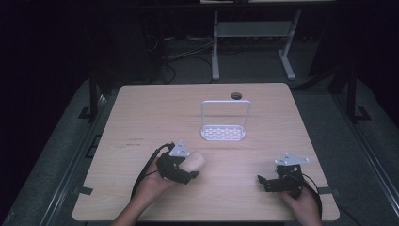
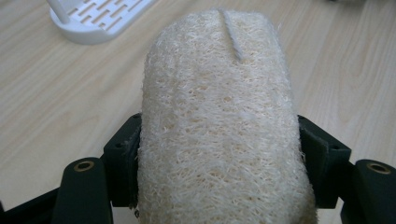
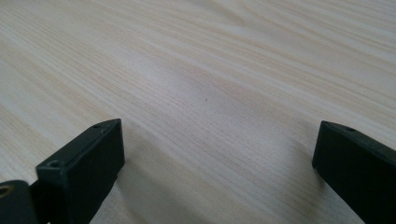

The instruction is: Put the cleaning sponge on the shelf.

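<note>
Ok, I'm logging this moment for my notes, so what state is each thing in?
Left gripper: shut on the loofah sponge.
Loofah sponge: clamped between the jaws, sticking out forward over the table.
Right gripper: open, jaws wide apart, nothing between them.
White rack: upright on the table, nothing on it, untouched.

One pale loofah sponge (image 2: 219, 121) sits just nearer the person than one white slotted rack (image 1: 224, 123). Two tongs: left tongs (image 1: 186, 173) and right tongs (image 1: 264, 182), both nearer than the rack. Possibly one dark hole (image 1: 236, 96) beyond the rack, on one tabletop (image 1: 155, 108).
</note>
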`<state>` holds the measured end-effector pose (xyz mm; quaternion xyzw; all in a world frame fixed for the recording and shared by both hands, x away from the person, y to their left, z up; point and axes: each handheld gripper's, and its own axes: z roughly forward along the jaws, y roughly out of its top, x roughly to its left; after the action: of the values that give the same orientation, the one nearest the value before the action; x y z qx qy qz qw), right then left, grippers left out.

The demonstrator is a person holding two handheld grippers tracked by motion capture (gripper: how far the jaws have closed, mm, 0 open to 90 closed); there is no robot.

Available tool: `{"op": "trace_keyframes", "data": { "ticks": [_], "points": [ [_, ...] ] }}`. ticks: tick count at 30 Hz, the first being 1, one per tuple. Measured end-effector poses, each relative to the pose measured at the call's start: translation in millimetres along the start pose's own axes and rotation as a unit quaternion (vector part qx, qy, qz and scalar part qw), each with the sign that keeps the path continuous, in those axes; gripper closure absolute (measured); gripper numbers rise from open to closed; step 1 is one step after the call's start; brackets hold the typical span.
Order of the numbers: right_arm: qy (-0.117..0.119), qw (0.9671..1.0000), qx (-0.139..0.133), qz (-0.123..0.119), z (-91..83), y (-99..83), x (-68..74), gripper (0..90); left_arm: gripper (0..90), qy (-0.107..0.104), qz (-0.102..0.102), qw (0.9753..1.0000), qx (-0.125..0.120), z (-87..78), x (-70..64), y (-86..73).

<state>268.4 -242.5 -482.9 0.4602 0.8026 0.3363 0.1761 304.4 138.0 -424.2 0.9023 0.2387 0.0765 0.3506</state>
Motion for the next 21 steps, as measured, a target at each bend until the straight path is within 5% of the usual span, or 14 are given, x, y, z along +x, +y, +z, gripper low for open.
{"op": "trace_keyframes", "data": {
  "ticks": [21],
  "points": [
    [0.000, 1.0000, 0.000, 0.001, 0.0, 0.0, 0.1, 2.0, 29.0, 0.001, 0.011, 0.9997, -0.022, 11.8, 9.3, 35.1]
  ]
}}
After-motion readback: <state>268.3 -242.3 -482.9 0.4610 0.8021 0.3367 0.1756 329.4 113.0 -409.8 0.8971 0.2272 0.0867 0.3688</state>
